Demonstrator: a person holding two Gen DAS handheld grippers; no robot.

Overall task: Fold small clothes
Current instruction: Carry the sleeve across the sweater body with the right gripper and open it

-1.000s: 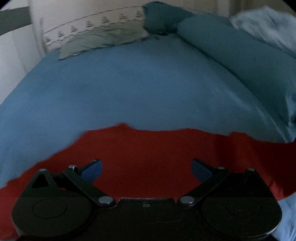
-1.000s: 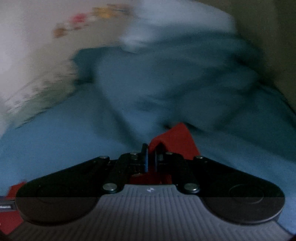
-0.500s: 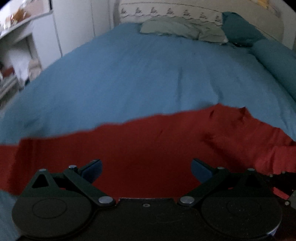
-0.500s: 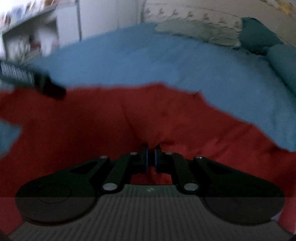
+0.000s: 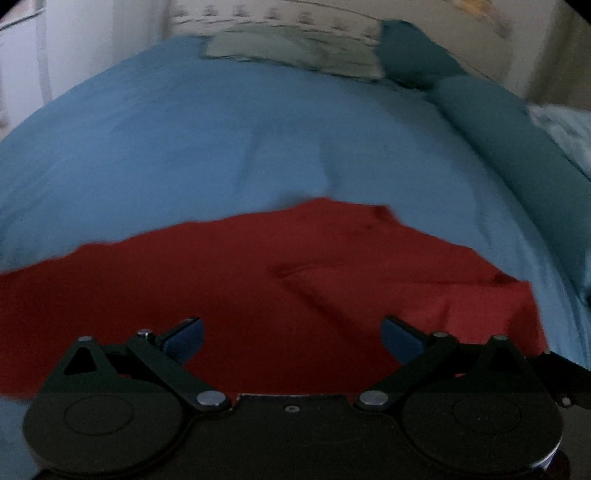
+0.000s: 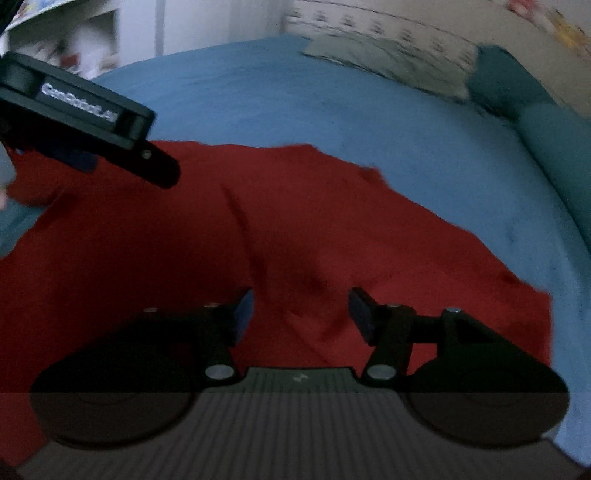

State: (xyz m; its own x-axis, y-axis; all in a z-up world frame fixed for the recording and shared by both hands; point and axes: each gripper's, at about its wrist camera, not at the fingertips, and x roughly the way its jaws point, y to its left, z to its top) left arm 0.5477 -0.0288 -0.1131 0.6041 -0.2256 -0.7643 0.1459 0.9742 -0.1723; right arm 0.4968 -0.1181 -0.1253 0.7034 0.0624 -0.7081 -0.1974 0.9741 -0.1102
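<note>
A red garment lies spread on the blue bed sheet, with a folded flap on its right side. It also shows in the right wrist view. My left gripper is open and empty just above the garment's near part. My right gripper is open and empty over the garment's right part. The left gripper's body shows at the upper left of the right wrist view, over the garment's left end.
A grey-green cloth lies at the head of the bed by a patterned headboard. Teal pillows run along the right side, with a pale blue bundle behind. White furniture stands at the left.
My right gripper has opened and let go of the red garment, which now lies with a flap folded over. The left gripper stayed open and both views swung slightly.
</note>
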